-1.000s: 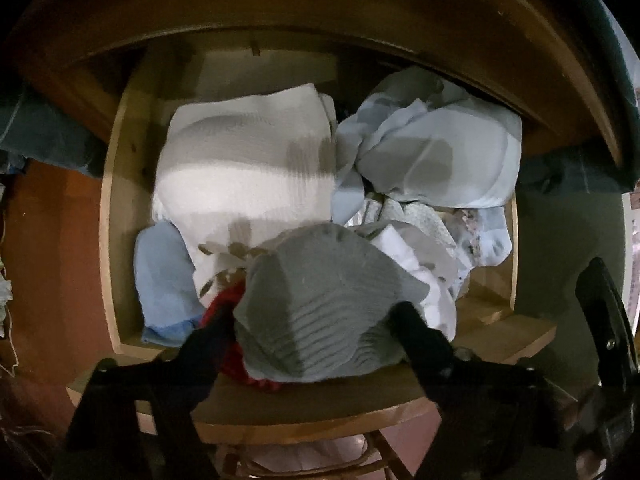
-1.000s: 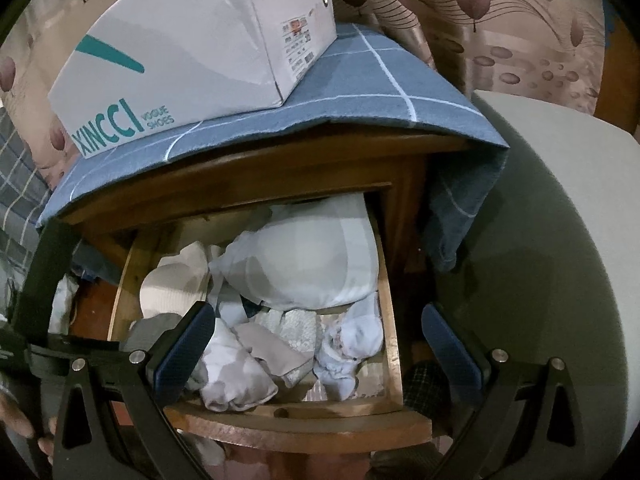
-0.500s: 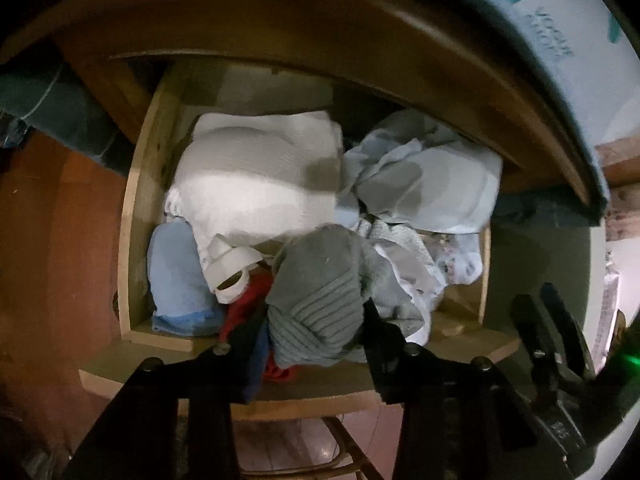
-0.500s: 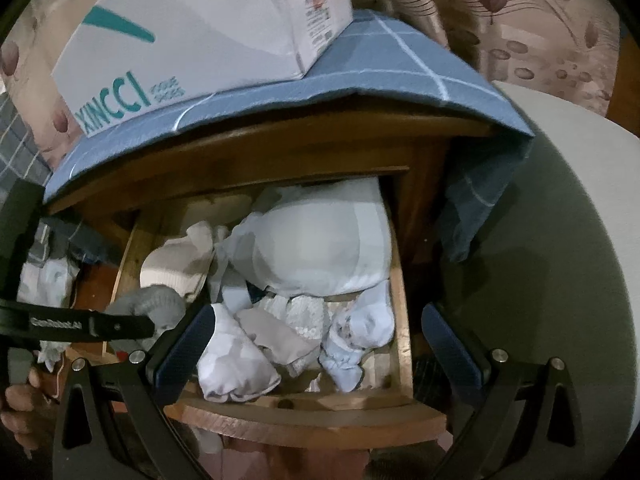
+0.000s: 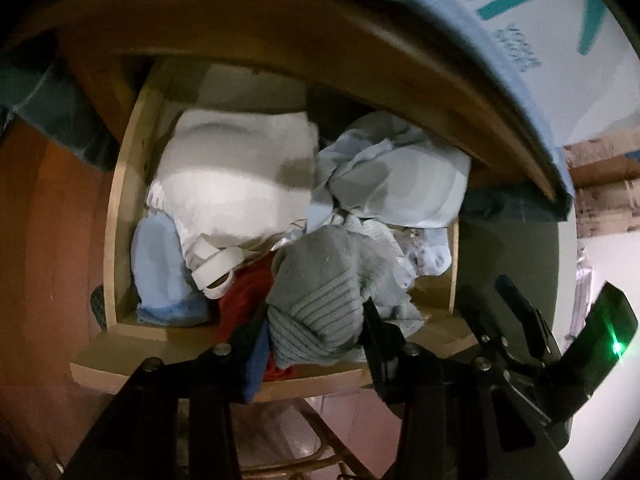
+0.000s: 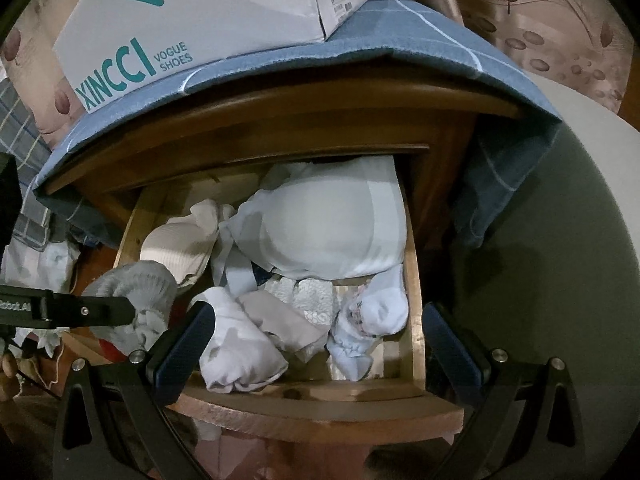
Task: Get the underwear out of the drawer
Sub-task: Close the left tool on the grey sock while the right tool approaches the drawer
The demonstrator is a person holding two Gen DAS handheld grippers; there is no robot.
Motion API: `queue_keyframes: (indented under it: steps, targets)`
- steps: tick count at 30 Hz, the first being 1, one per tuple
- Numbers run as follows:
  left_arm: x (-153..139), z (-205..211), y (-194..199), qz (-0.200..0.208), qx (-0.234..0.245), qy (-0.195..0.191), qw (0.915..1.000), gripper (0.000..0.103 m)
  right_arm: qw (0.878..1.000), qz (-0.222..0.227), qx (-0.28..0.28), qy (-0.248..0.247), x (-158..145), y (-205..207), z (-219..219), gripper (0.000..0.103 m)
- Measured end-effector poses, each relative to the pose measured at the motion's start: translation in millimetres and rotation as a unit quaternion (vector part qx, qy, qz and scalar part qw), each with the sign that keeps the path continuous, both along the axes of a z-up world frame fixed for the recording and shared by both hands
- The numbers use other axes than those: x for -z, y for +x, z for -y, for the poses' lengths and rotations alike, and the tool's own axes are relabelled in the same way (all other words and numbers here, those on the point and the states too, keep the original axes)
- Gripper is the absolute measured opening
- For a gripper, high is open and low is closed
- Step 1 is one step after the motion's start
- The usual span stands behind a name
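The wooden drawer [image 6: 320, 404] stands pulled out and packed with folded and bunched underwear. My left gripper [image 5: 316, 316] is shut on a grey ribbed piece of underwear [image 5: 320, 280], bunched between the pads and raised a little above the drawer's front left corner. The same grey piece [image 6: 132, 284] shows at the left of the right wrist view, with a finger of the left gripper [image 6: 80, 312] across it. My right gripper [image 6: 320, 320] hangs open above the drawer's front edge, with nothing pinched between its fingers.
In the drawer lie a white ribbed garment [image 5: 232, 176], a pale blue one [image 5: 396, 176], a light blue cloth [image 5: 160, 268] and a red cloth [image 5: 244, 292]. A shoe box [image 6: 192, 12] sits on a blue checked cloth [image 6: 400, 40] over the cabinet top.
The left jaws have narrowed and clamped the grey underwear, which is now squeezed and lifted slightly toward the drawer front. The right gripper has barely moved.
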State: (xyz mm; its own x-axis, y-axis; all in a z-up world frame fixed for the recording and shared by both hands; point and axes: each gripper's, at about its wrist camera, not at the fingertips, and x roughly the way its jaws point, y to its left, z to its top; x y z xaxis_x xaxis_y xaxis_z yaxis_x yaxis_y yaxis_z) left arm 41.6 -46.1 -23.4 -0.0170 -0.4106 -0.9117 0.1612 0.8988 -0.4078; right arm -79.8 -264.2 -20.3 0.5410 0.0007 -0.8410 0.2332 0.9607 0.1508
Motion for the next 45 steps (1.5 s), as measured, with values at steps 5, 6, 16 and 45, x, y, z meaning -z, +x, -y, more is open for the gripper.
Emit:
queue_keyframes:
  steps: [5,6,16,45]
  targets:
    - [4,0,2,0.000,-0.011,0.021,0.9997,0.045,1.000,0.005,-0.009,-0.006,-3,0,-3,0.102]
    - [3,2,2,-0.001,-0.008,0.024,0.9997,0.046,1.000,0.005,-0.010,-0.006,-3,0,-4,0.102]
    - [4,21,4,-0.008,0.012,0.058,0.9982,0.052,1.000,0.008,-0.009,0.003,-5,-1,-3,0.102]
    - [-2,27,9,0.021,0.031,0.084,0.9958,0.036,1.000,-0.002,-0.020,0.010,-3,0,-5,0.102]
